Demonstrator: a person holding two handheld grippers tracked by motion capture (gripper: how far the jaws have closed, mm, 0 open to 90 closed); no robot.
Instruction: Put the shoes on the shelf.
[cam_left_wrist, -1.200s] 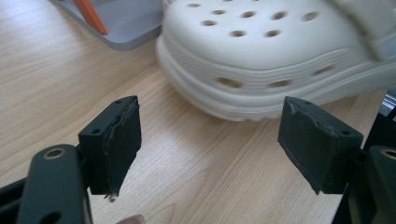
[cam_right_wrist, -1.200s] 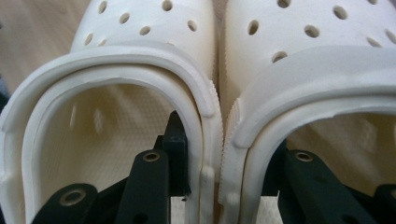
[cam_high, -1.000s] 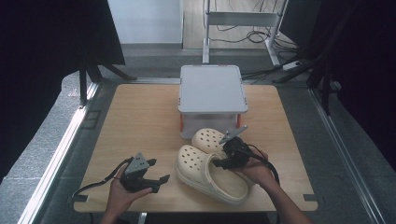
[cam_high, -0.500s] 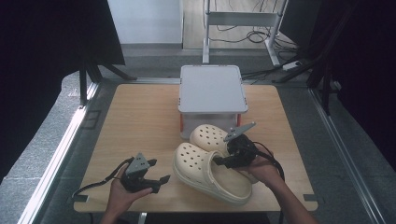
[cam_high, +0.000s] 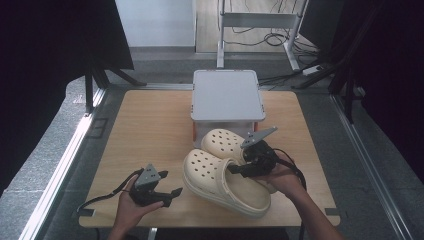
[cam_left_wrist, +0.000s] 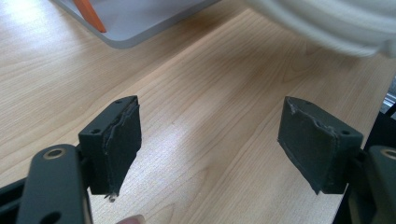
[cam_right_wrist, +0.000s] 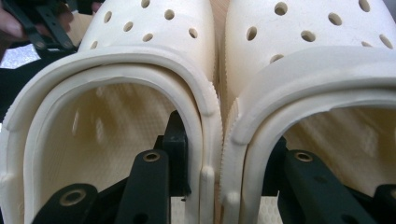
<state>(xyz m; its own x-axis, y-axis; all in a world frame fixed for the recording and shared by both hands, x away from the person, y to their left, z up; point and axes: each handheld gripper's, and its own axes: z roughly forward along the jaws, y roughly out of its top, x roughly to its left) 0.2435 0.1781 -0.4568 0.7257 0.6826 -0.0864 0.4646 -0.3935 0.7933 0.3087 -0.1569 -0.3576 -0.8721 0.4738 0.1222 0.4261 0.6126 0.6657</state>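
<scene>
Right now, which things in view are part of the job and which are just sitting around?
In the job:
- pair of cream clogs, inner walls pinched together
- right gripper, one jaw inside each clog

Lying about:
- grey lidded box
- left gripper, open over bare table

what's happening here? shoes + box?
A person works at a wooden table with a gripper in each hand. The right gripper pinches a pair of cream clogs together by their adjoining inner walls, one jaw inside each shoe, as the right gripper view shows. The clogs sit just in front of a grey lidded box with orange latches. The left gripper rests near the table's front edge, jaws open with nothing between them.
</scene>
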